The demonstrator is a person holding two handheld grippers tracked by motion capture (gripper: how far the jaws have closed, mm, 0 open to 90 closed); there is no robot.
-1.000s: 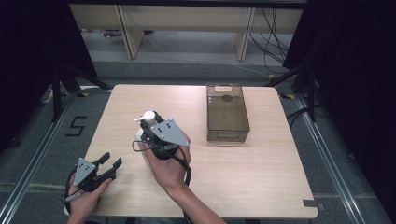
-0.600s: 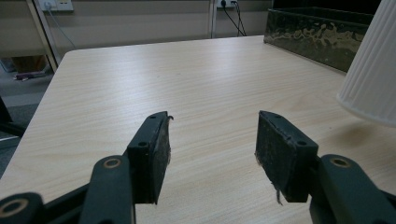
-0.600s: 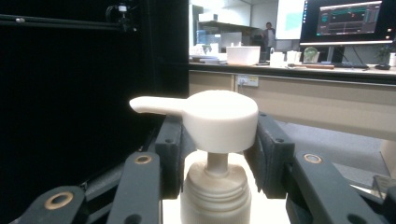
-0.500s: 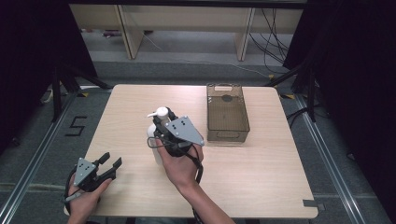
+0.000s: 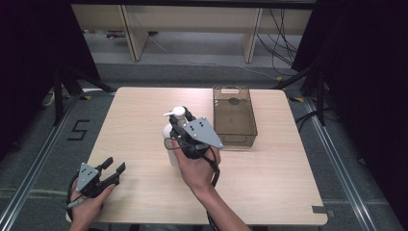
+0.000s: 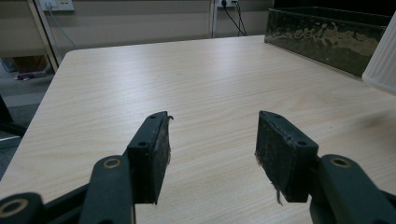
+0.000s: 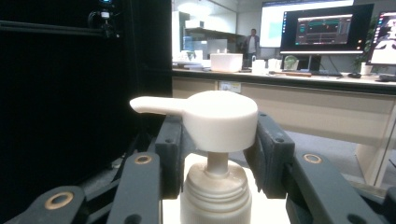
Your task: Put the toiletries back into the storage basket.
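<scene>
A white pump bottle [image 5: 171,139] hangs upright over the middle of the table, its spout pointing left. My right gripper [image 5: 181,120] is shut on it, the jaws pressing both sides of the pump head [image 7: 219,119] above the neck; the right gripper [image 7: 217,149] view looks level across the room. In the left gripper view, the bottle's ribbed side [image 6: 384,60] shows at the right edge. My left gripper [image 5: 113,169] rests open near the table's front left corner, and its pads [image 6: 154,149] hold nothing, with bare wood between them.
A dark see-through bin [image 5: 234,115] stands at the back right of the table, just right of the held bottle; its wall [image 6: 327,35] also shows far off in the left gripper view. The wooden table [image 5: 269,178] extends to the front right.
My right gripper has carried the pump bottle to the right, closer to the bin. The left gripper has stayed where it was, open.
</scene>
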